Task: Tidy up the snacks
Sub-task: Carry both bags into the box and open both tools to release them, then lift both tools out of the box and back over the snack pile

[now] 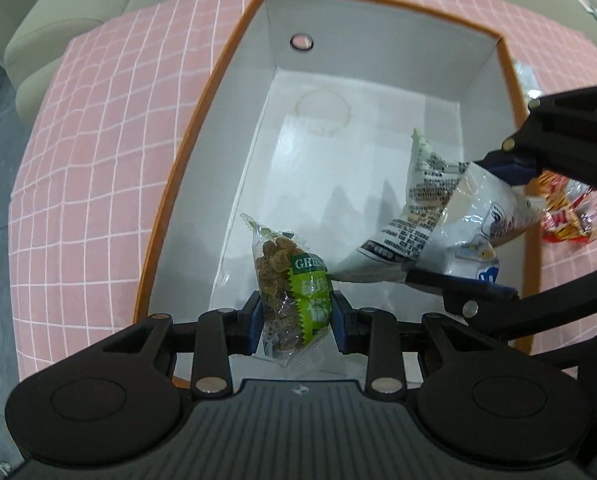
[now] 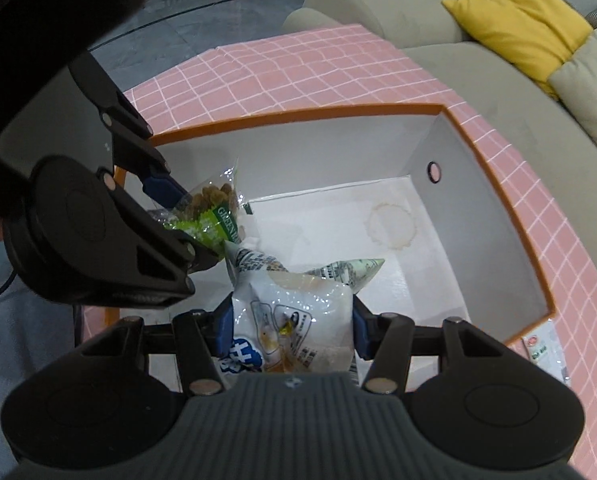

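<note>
An orange-rimmed box with a white inside lies open on the pink checked cloth. My left gripper is shut on a green snack packet of brown pieces, held over the box's near end. My right gripper is shut on a white snack bag with printed text. That white snack bag hangs over the box's right side, and its corner touches the green packet. The right gripper enters the left wrist view from the right. In the right wrist view the left gripper holds the green packet at the left.
A red and yellow snack pack lies on the cloth right of the box, and a clear wrapper lies farther back. Another small packet lies beside the box. A beige sofa with a yellow cushion borders the table.
</note>
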Demonstrator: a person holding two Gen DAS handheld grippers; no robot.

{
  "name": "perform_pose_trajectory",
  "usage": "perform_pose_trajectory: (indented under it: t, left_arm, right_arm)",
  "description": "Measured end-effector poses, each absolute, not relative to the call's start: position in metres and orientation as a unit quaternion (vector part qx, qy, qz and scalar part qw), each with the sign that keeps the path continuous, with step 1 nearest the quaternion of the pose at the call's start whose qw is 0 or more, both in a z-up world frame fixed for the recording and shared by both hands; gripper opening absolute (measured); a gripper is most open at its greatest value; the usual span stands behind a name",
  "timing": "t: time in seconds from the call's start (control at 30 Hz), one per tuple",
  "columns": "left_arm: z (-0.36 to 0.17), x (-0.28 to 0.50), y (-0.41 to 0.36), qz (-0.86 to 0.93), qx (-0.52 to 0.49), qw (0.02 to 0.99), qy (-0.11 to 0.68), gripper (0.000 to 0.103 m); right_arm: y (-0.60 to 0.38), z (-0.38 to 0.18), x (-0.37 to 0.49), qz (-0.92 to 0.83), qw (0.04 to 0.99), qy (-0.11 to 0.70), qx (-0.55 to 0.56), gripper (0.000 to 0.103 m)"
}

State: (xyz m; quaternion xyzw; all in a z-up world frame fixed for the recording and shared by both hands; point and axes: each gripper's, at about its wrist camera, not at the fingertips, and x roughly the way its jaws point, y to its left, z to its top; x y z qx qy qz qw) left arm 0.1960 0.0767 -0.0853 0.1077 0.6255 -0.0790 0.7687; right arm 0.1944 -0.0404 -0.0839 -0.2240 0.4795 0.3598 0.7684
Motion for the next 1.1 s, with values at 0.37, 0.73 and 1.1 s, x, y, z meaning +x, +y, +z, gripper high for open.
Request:
perform_pose_trajectory:
  t: [0.37,0.73,1.1]
  left_arm:
    - [-0.109,0.200,0.079,-0.080,0.135,0.742,0.652,0.038]
    - [-0.129,0.211,0.067,-0.070,0.152,0.726,0.667,0.042]
    - [-0.108,0.201,0.063,-0.062,0.154,0.748,0.643,0.057]
  right_arm:
    - [-0.028,-0.131,0.212,0.381,0.711,0.546,-0.228,0.053]
    - [-0.018,-0.147,0.216,0.375,0.699,0.561,-0.236,0.055]
    - [-0.025,-0.125,0.218,0.354,0.722,0.548,-0.231,0.077]
